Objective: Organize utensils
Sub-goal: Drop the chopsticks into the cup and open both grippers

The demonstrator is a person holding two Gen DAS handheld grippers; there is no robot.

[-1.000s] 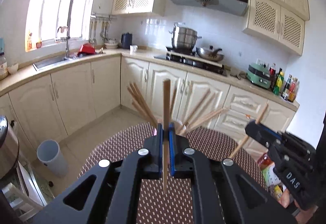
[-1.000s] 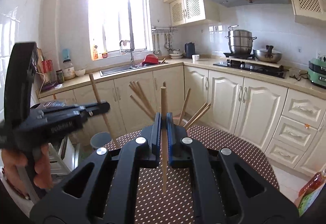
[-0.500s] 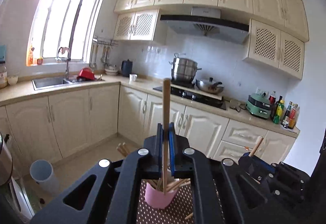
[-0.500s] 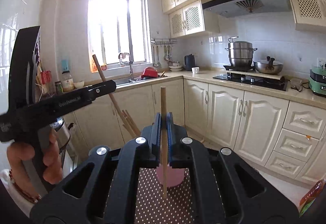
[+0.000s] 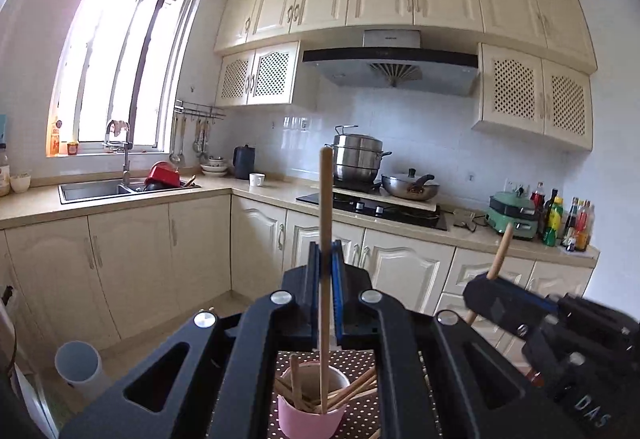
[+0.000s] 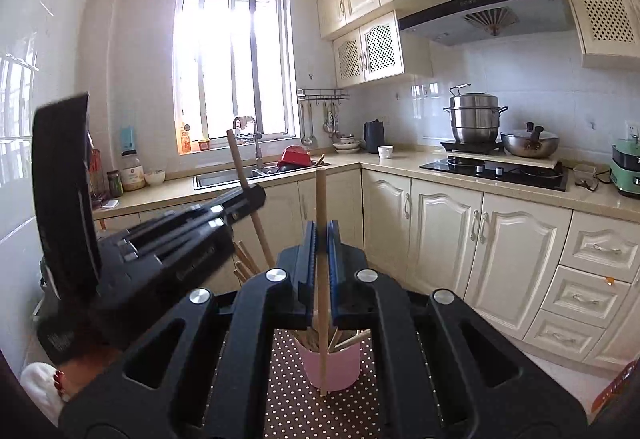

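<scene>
My left gripper (image 5: 325, 253) is shut on an upright wooden chopstick (image 5: 325, 199); its lower end hangs over the pink cup (image 5: 310, 421), which holds several more chopsticks. The right gripper (image 5: 484, 289) shows at the right, clamping its own chopstick (image 5: 501, 251). In the right wrist view my right gripper (image 6: 321, 237) is shut on a vertical chopstick (image 6: 321, 199) whose tip hangs in front of the pink cup (image 6: 340, 365). The left gripper (image 6: 256, 199) comes in from the left with its slanted chopstick (image 6: 240, 167). The cup stands on a brown dotted tablecloth (image 6: 296, 399).
Cream kitchen cabinets (image 5: 128, 259) run behind the table, with a sink (image 5: 96, 189), a hob with pots (image 5: 384, 199) and bottles (image 5: 560, 219) on the counter. A grey bin (image 5: 78, 367) stands on the floor at the left. A hand (image 6: 48, 379) holds the left gripper.
Both grippers have risen and tipped upward, each still clamped on its chopstick. The pink cup and its chopsticks have dropped from above the fingers to low in both views.
</scene>
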